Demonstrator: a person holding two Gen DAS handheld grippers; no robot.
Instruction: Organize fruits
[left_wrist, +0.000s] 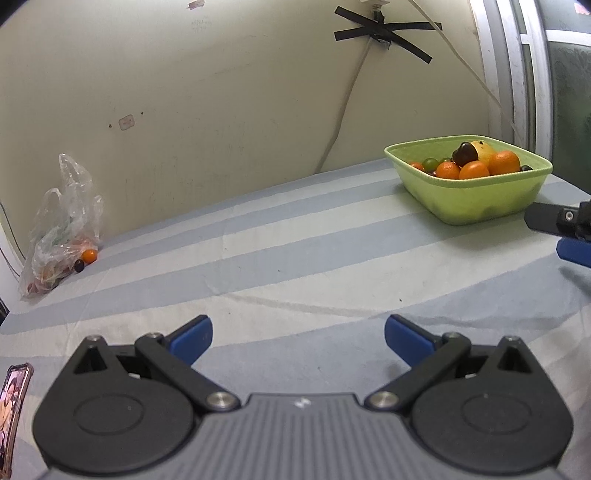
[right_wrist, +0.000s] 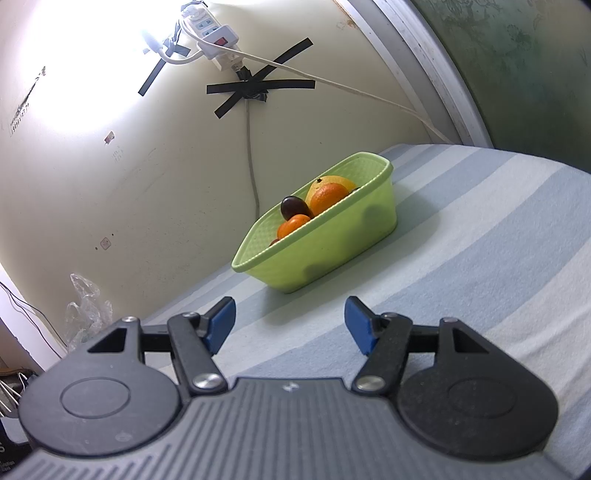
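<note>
A green plastic basket (left_wrist: 476, 201) stands on the striped cloth at the far right, filled with oranges (left_wrist: 504, 162), a dark plum (left_wrist: 464, 153), a yellow fruit and small green and red fruits. The basket also shows in the right wrist view (right_wrist: 332, 243). A clear plastic bag (left_wrist: 59, 236) lies by the wall at the left with a small orange (left_wrist: 89, 255) and a dark fruit (left_wrist: 79, 265) at its mouth. My left gripper (left_wrist: 298, 338) is open and empty above the cloth. My right gripper (right_wrist: 290, 325) is open and empty, a short way before the basket; it also shows in the left wrist view (left_wrist: 565, 229).
A phone (left_wrist: 13, 410) lies at the near left edge of the cloth. A power strip (right_wrist: 214, 33) and taped cables hang on the wall behind the basket. A window frame (left_wrist: 517, 74) stands at the right. The striped cloth (left_wrist: 295, 258) covers the surface.
</note>
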